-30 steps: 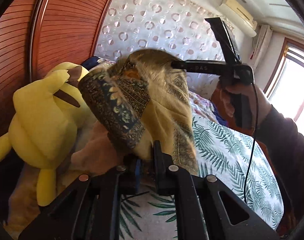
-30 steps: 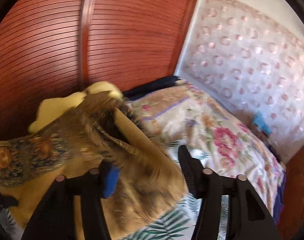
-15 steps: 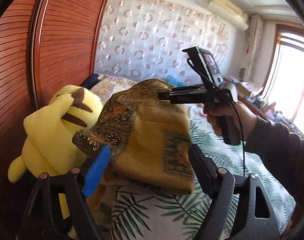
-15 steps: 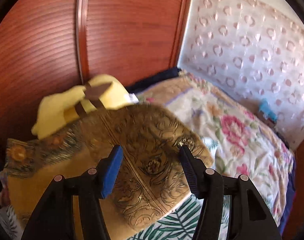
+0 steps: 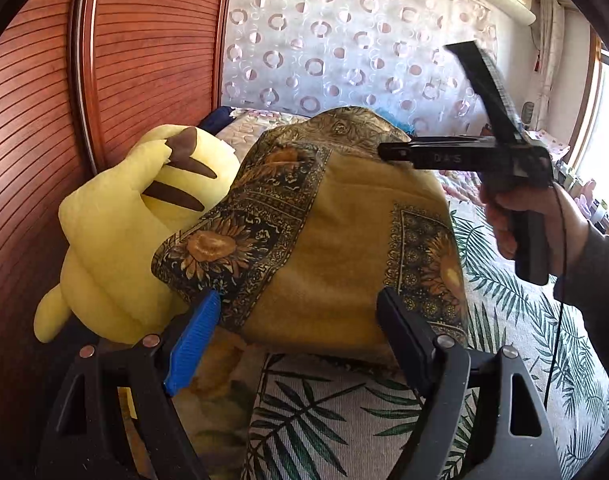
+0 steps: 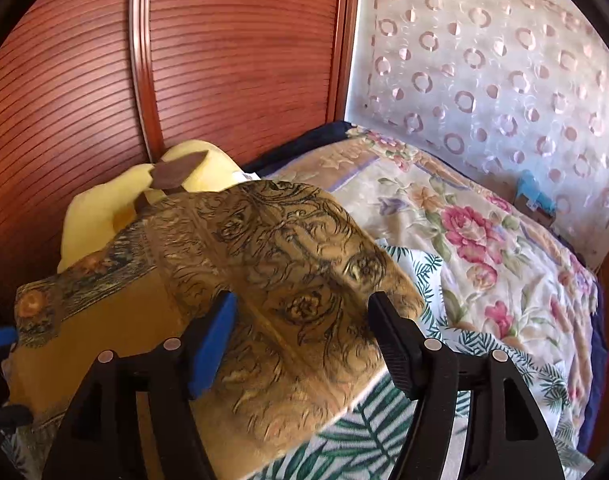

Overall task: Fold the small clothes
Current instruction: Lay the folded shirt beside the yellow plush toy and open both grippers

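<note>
Left wrist view: cloth (image 5: 344, 240) lies folded on the bed (image 5: 504, 300) against a plush (image 5: 116, 232), both grippers (image 5: 300, 320) (image 6: 302, 320) apart, the right just widened around it; release seems done, next: withdraw cleanly.

Cloth (image 5: 344, 248): soft matt woven fabric, mustard w/ printed border. Plush toy (image 5: 116, 240): fuzzy yellow pile. Headboard (image 6: 244, 52): ribbed glossy wood. Bedsheet (image 5: 312, 420): matt cotton print. Left gripper (image 5: 300, 334): matt black plastic, ribbed pads
</note>
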### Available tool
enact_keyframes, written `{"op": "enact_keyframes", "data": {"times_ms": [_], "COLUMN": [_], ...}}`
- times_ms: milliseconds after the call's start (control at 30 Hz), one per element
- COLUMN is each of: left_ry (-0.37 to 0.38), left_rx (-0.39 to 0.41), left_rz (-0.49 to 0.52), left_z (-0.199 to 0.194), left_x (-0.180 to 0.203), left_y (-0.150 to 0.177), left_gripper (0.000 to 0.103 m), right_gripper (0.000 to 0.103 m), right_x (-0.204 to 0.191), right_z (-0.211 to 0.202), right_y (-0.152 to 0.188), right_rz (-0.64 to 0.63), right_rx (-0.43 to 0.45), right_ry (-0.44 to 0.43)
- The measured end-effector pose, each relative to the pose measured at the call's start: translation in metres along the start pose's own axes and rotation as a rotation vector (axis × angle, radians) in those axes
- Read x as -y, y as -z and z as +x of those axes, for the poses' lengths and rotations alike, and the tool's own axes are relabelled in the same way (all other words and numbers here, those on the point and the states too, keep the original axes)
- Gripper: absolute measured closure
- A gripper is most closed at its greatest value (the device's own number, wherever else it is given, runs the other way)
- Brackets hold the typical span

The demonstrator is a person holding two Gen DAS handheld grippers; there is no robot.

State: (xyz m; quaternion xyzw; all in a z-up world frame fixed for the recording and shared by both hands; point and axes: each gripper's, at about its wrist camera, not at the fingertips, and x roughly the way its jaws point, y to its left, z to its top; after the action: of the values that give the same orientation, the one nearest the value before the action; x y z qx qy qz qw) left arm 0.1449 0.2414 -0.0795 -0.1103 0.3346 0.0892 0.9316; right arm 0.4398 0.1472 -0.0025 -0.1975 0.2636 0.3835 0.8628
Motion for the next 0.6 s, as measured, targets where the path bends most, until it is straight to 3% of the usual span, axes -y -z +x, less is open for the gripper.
{"op": "enact_keyframes", "data": {"times_ms": [200, 400, 500, 600], "left_ry": [0.004, -0.048, -0.058, -0.063], "left_rx": [0.029, 0.089, 0.133, 0.163], "left_rz": [0.020, 0.058, 0.079, 0.093], "left_z": [-0.016, -0.050, -0.070, -0.088], "left_x": [0.006, 0.015, 0.020, 0.027], "left_y": [0.002, 0.008, 0.010, 0.012], "left_gripper": [0.022, 0.020, 0.008, 0.008], "right_gripper": [0.033, 0.033, 0.033, 0.033], "right_x": [-0.018, -0.034, -0.037, -0.042], "right_z": [-0.036, -0.068, -0.090, -0.117], "right_y": [0.018, 0.038, 0.048, 0.063], "right_rz": [0.034, 0.051, 0.070, 0.084], "right_rx": [0.056, 0.072, 0.088, 0.111], "right_ry": [-0.053, -0.049, -0.043, -0.025]}}
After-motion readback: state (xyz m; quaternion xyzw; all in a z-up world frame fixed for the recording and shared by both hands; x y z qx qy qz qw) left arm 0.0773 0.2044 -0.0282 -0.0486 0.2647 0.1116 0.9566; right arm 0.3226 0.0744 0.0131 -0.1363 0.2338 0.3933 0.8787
